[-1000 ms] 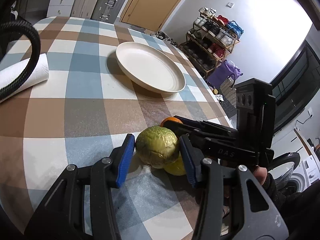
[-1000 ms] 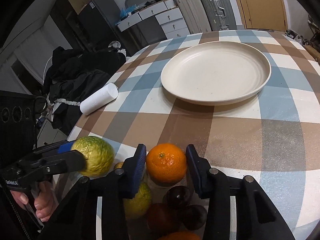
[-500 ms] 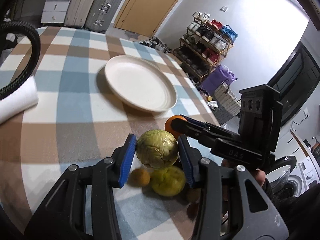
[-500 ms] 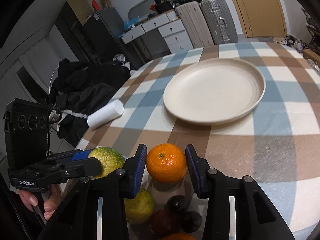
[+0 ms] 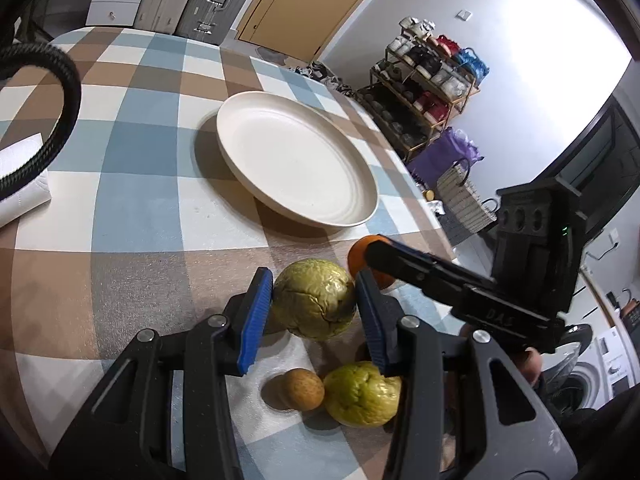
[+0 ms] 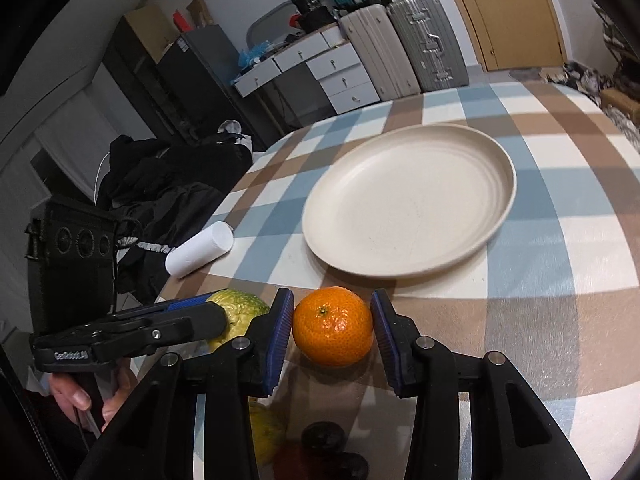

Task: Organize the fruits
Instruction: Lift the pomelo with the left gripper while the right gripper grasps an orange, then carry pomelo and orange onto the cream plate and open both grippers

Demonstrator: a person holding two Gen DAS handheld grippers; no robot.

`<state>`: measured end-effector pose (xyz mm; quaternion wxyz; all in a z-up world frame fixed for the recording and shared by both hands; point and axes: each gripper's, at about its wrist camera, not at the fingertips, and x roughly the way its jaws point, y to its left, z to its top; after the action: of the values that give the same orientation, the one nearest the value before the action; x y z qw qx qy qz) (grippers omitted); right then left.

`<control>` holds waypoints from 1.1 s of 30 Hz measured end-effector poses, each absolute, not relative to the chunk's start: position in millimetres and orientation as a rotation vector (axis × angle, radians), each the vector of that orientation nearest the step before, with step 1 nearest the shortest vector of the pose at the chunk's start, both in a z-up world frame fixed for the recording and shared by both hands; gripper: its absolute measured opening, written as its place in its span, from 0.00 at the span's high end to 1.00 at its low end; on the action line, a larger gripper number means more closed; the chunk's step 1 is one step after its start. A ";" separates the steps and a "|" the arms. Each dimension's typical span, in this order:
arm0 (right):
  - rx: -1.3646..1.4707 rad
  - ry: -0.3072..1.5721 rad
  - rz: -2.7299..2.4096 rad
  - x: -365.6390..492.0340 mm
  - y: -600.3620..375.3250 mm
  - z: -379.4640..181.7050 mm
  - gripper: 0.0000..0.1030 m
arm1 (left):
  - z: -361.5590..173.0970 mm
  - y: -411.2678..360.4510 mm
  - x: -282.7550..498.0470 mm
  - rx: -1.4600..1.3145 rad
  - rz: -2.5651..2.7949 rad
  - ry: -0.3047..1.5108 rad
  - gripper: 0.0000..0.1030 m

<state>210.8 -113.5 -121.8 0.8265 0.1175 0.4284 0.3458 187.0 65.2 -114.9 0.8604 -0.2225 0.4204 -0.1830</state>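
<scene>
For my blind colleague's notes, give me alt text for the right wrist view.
The right gripper clamps an orange, lifted above a checked table, with an empty cream plate beyond. At left, the left gripper holds a green fruit.

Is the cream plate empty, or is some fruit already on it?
Empty. The plate shows only bare surface in both views; the orange sits clamped in the right gripper.
</scene>
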 end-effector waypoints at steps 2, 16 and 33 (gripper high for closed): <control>0.251 0.908 0.732 212.0 -114.9 -122.6 0.60 | -120.6 60.1 190.2 -0.446 -0.378 0.907 0.61; 0.244 0.893 0.734 208.6 -116.0 -121.3 0.60 | -139.2 39.4 198.4 -0.411 -0.383 0.957 0.57; 0.235 0.821 0.750 236.1 -125.2 -86.4 0.60 | -63.1 40.2 267.2 -0.309 -0.435 0.823 0.57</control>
<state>236.1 -125.2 -86.4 0.8428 0.1112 0.3887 0.3554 267.2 40.2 -63.1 0.8820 -0.1484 0.3954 -0.2089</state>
